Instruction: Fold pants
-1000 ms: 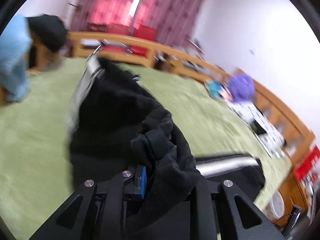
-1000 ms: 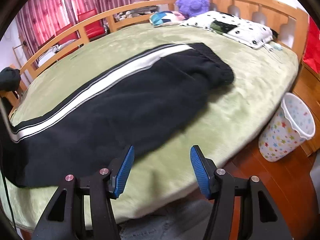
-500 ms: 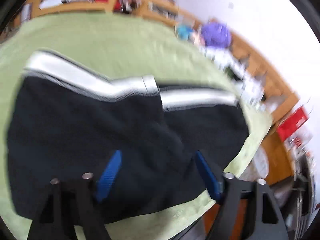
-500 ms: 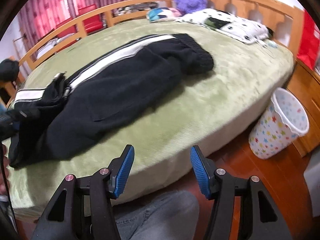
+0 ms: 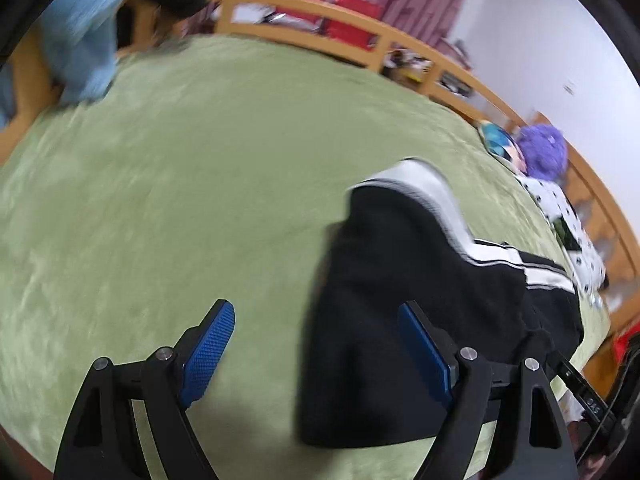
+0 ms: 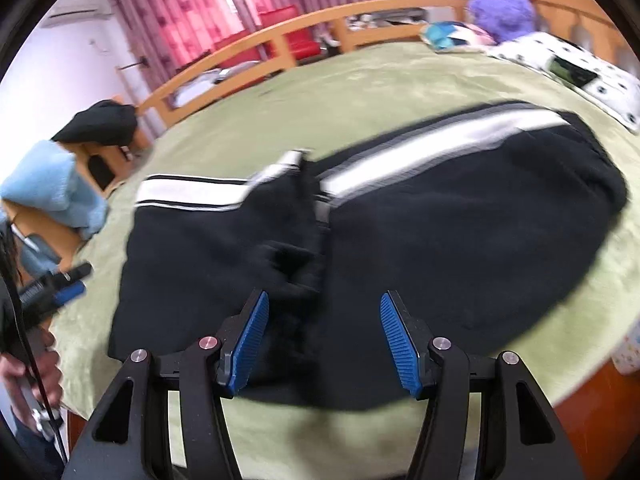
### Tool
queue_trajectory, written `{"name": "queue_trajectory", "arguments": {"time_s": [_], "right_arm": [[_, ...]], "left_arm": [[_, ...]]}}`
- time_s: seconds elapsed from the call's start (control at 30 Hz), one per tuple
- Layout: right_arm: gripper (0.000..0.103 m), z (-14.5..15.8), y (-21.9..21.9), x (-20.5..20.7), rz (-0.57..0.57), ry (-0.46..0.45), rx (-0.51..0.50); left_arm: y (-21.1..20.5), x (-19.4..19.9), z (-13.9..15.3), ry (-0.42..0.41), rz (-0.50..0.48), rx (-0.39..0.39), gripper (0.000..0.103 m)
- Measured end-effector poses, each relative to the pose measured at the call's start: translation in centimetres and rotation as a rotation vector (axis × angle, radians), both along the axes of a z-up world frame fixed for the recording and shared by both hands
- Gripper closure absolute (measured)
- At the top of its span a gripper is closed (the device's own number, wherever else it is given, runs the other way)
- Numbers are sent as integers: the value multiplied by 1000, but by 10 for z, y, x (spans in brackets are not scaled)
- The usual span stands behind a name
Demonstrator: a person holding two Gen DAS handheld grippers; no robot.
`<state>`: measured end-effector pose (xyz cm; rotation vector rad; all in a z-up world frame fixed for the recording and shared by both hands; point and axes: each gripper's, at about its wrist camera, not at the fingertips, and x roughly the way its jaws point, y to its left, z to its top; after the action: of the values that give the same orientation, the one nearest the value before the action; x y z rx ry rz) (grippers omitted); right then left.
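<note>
Black pants (image 6: pixel 460 240) with a white side stripe lie on the green bed cover (image 6: pixel 360 92), the leg end folded over onto the upper part. They also show in the left wrist view (image 5: pixel 400 300), at the right. My left gripper (image 5: pixel 316 320) is open and empty over the fold's left edge; its right finger is over the cloth, its left over the bare cover. It also shows at the far left of the right wrist view (image 6: pixel 56 284). My right gripper (image 6: pixel 324 316) is open and empty, above the near edge of the pants.
A wooden bed rail (image 6: pixel 280 36) runs round the far side. A spotted pillow (image 6: pixel 568 64) and a purple plush toy (image 6: pixel 500 4) lie at the far right. A light blue garment (image 6: pixel 52 184) and a black one (image 6: pixel 100 124) sit at the left.
My left gripper let go of the pants leg, which now lies folded over, and pulled back to the left. My right gripper moved in over the near edge of the pants.
</note>
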<state>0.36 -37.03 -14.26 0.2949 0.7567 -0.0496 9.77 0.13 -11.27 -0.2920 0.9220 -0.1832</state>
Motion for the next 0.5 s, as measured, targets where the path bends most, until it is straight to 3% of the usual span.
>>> {"name": "queue_trajectory", "arguments": {"time_s": [0.1,0.17,0.23,0.3,0.4,0.5], "right_arm": [[46,-4,10,19,18,18,-16],[76,-4,15,25,55,39,5],[83,3,21,23,108,32,-50],[84,13,18,9,150,3,-39],[84,10,-1,-8,171,18,74],[80,-21,-2,-7,165,120,37]], "left_arm": [[8,3,-17,36,18,-44,20],[5,3,-22,40,20,-52,20],[5,2,-25,42,6,-58,20],[12,-2,-26,43,-7,-72,20],[15,-1,-30,45,-16,-113,20],[14,5,-32,52,-30,-128,20]]}}
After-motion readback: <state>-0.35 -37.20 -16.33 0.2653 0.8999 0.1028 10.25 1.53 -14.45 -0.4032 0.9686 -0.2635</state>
